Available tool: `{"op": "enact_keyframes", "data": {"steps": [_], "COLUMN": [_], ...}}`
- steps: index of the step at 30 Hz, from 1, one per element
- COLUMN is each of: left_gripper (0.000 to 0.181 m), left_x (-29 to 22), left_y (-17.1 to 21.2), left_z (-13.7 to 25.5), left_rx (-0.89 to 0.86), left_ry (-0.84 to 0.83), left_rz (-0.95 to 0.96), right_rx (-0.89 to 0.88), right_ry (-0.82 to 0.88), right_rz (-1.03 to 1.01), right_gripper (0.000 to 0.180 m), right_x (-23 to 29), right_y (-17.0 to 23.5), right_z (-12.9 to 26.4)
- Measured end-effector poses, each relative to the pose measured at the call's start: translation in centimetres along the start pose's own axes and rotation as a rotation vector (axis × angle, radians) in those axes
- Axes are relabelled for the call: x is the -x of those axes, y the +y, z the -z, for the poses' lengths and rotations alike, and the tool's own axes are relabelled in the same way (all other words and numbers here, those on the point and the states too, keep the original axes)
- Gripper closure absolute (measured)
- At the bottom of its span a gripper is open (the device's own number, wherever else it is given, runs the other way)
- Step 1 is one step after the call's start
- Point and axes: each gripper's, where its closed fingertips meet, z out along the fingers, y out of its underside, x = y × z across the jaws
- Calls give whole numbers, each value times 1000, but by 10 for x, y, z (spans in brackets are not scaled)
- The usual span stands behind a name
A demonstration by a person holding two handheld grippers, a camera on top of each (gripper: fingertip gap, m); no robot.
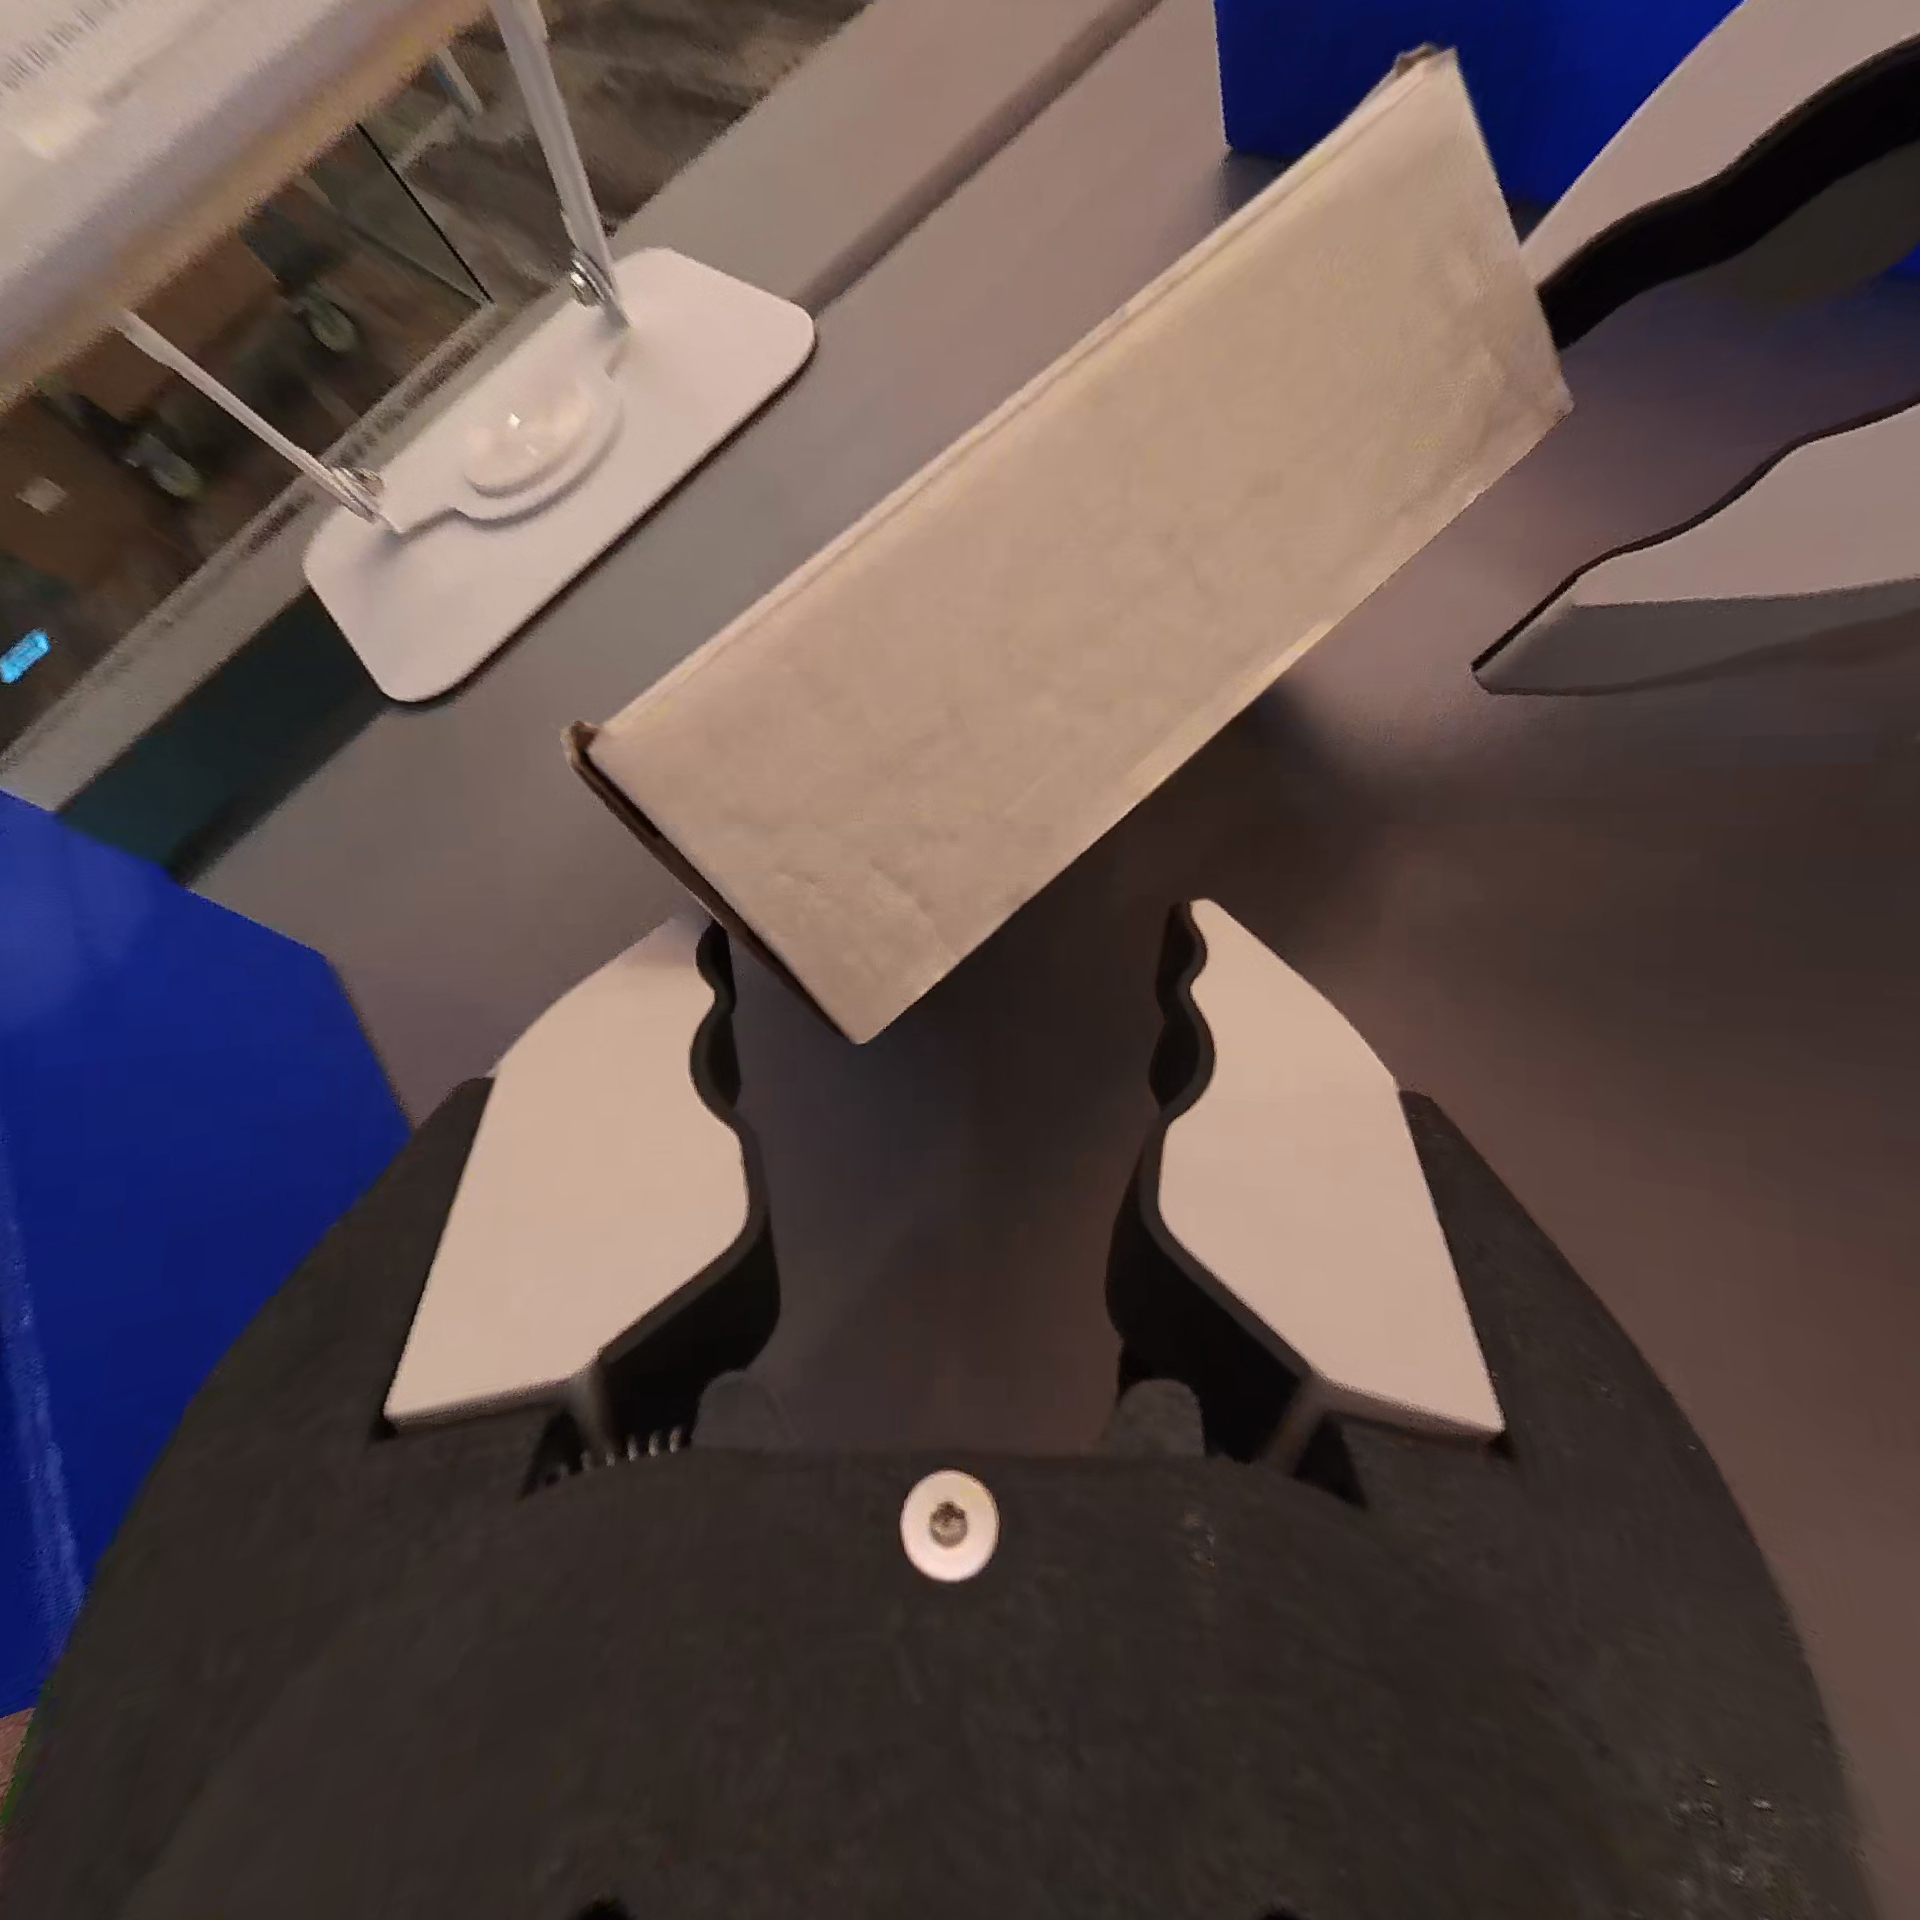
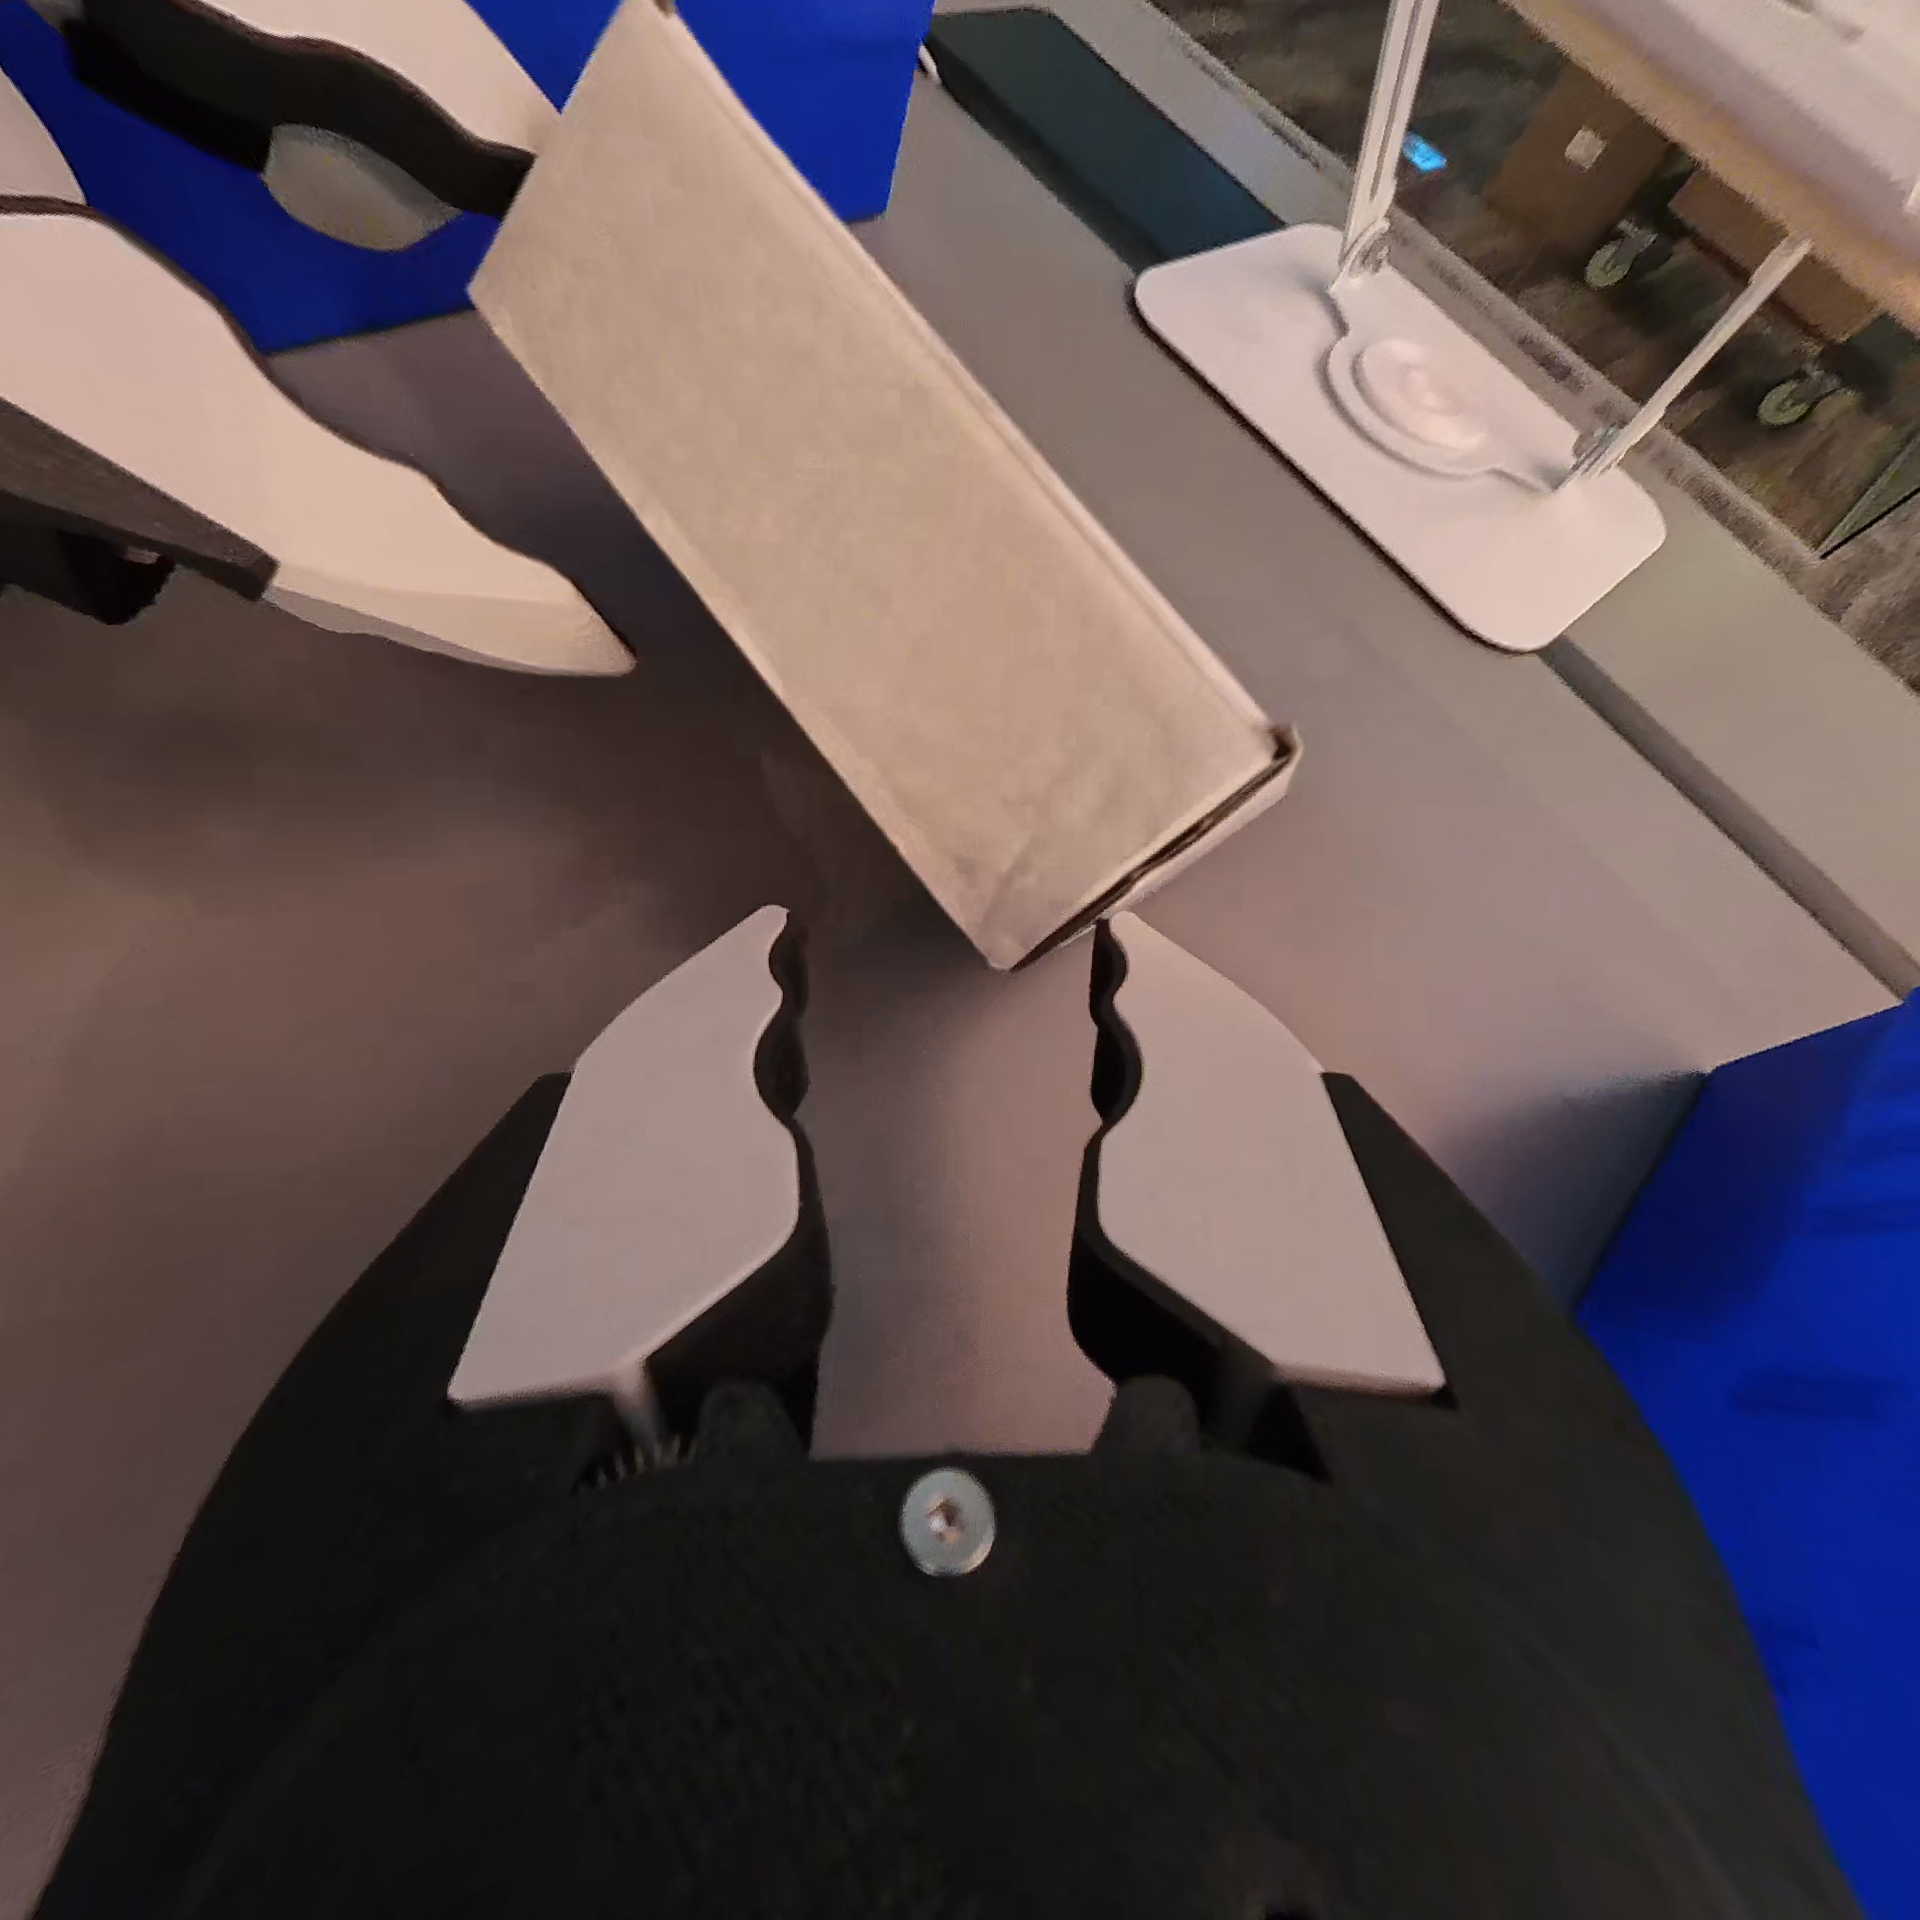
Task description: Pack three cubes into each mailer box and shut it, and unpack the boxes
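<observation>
on the grey worktop (image 1: 1351, 1039) the shut pale cardboard mailer box (image 1: 1060, 582) stood mid-surface; left gripper (image 1: 951, 971) and right gripper (image 2: 940, 961), both spread empty, we judged should square up before clamping its ends.

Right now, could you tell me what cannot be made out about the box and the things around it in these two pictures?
- The box contents: both views show only closed cardboard, so any cubes are hidden.
- Whether the box rests on the table: unclear in both views; motion blur.
- Blue bins: cut off by the frame edges, insides unseen.
- Stand: its top is cropped and blurred in the left wrist view.
- Both the left claw and right claw are open, holding nothing.
</observation>
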Motion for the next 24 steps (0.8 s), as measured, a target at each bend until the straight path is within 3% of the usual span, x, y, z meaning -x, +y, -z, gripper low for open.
{"op": "enact_keyframes", "data": {"steps": [10, 17, 24], "left_gripper": [128, 125, 121], "left_x": [11, -6, -15], "left_y": [-9, -6, -9], "left_z": [10, 4, 2], "left_rx": [-63, -47, -76], "left_ry": [-19, 80, 150], "left_rz": [40, 86, 137], "right_rx": [-27, 5, -3], "right_ry": [61, 80, 197], "right_rz": [97, 87, 223], "right_gripper": [128, 127, 104], "right_x": [6, -1, -22], "right_y": [-10, -2, -18], "right_z": [18, 23, 28]}}
